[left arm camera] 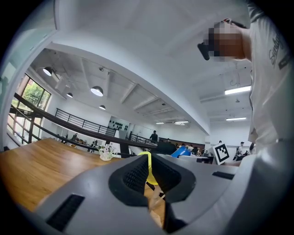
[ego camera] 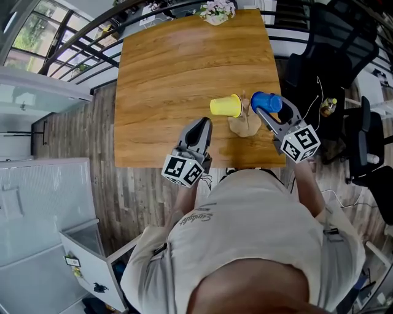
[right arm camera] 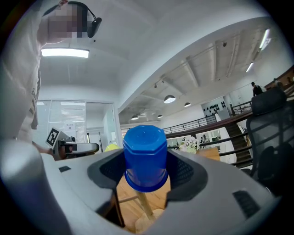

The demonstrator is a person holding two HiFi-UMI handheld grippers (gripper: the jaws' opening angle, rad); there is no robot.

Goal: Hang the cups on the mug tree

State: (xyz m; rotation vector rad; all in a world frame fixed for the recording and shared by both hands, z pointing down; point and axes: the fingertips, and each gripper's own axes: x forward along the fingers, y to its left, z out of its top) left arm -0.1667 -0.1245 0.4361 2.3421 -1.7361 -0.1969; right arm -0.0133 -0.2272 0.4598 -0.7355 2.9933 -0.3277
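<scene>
A wooden mug tree (ego camera: pixel 245 124) stands near the table's front edge. A yellow cup (ego camera: pixel 226 106) hangs on its left branch and shows past my left jaws as yellow cup (left arm camera: pixel 148 166). The blue cup (ego camera: pixel 265 101) is upside down over a right-hand peg (right arm camera: pixel 144 203), and my right gripper (ego camera: pixel 271 110) holds it by its sides. In the right gripper view the blue cup (right arm camera: pixel 145 158) fills the gap between the pads. My left gripper (ego camera: pixel 201 126) is shut and empty, just left of the tree's base.
The wooden table (ego camera: pixel 178 67) carries a small pot of flowers (ego camera: pixel 216 10) at its far edge. Black office chairs (ego camera: pixel 334 43) stand to the right, close to my right arm. A railing (ego camera: pixel 73 43) runs along the far left.
</scene>
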